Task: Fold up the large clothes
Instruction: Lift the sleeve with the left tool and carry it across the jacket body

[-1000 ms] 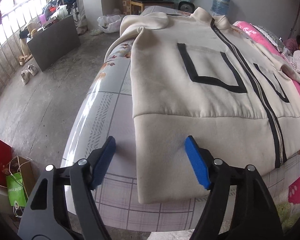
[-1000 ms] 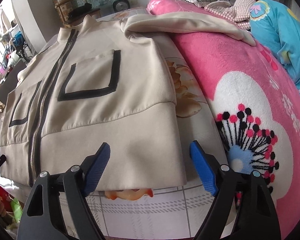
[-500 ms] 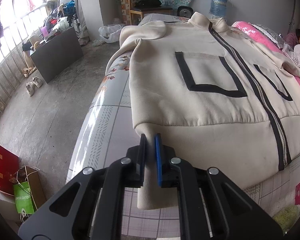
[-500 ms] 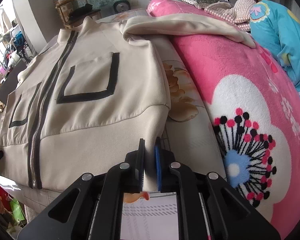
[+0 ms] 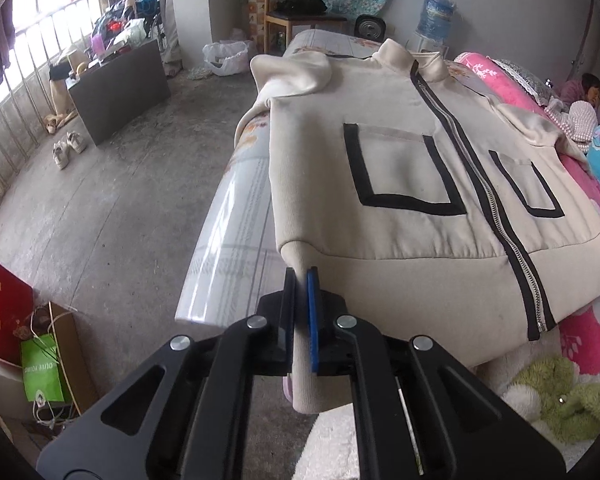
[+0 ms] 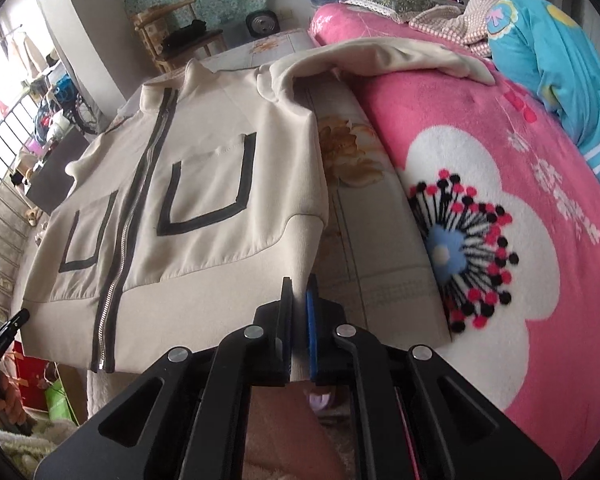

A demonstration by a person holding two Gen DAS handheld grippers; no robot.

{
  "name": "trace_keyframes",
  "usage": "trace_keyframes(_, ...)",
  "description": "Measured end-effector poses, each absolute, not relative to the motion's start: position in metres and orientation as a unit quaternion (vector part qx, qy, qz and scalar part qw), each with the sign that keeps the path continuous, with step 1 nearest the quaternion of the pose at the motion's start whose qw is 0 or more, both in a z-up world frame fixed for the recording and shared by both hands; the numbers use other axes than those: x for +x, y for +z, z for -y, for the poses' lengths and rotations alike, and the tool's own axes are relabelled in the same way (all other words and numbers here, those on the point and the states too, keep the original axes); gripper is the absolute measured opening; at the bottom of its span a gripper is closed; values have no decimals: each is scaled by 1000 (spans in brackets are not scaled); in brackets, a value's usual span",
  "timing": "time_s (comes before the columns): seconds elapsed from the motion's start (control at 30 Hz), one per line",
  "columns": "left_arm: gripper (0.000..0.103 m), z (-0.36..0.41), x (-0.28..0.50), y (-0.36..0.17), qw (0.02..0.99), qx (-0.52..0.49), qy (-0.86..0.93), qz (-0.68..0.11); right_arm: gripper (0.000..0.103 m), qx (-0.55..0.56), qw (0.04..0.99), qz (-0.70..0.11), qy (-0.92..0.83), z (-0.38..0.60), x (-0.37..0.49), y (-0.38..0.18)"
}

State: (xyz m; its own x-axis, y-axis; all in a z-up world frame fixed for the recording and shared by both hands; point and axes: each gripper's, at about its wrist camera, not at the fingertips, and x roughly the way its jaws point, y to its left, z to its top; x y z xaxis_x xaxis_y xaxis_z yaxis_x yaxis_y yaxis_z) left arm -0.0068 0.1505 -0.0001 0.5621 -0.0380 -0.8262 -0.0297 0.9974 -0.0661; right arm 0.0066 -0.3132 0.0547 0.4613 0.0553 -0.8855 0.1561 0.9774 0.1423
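Both hem corners of the cream zip-up jacket [image 5: 400, 184] clamped.

My left hand-held gripper [image 5: 300, 312] pinches the jacket's left hem corner, my right hand-held gripper [image 6: 299, 312] its right; the jacket lies face up on the bed [image 5: 236, 216], hem lifted.

A pink flowered blanket [image 6: 480, 208] covers the far side of the bed, with a turquoise quilt [image 6: 556, 52] heaped beyond it. A wooden chair [image 5: 296, 8] stands by the back wall, near a water jug [image 5: 436, 16]. On the concrete floor sit a dark cabinet [image 5: 120, 84], pale shoes [image 5: 68, 148], and red [image 5: 4, 312] and green [image 5: 42, 372] bags.
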Motion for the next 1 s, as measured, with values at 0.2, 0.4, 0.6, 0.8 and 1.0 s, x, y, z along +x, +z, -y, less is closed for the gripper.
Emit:
trace_keyframes(0.2,40,-179,-14,9,893,-79,23,-443,54,42,873,-485,-33,302,3,85)
trace_keyframes(0.4,67,-209,41,39,915,-103,69,-384,78,54,905,-419,53,259,57,117)
trace_keyframes(0.6,85,-273,124,40,898,-255,85,-349,88,-4,880,-446,166,145,140,86)
trace_keyframes(0.8,84,-344,206,-74,700,-541,45,-464,88,-75,844,-488,211,62,172,46)
trace_keyframes(1.0,84,-354,229,-203,500,-712,41,-492,88,-103,845,-482,207,46,182,38)
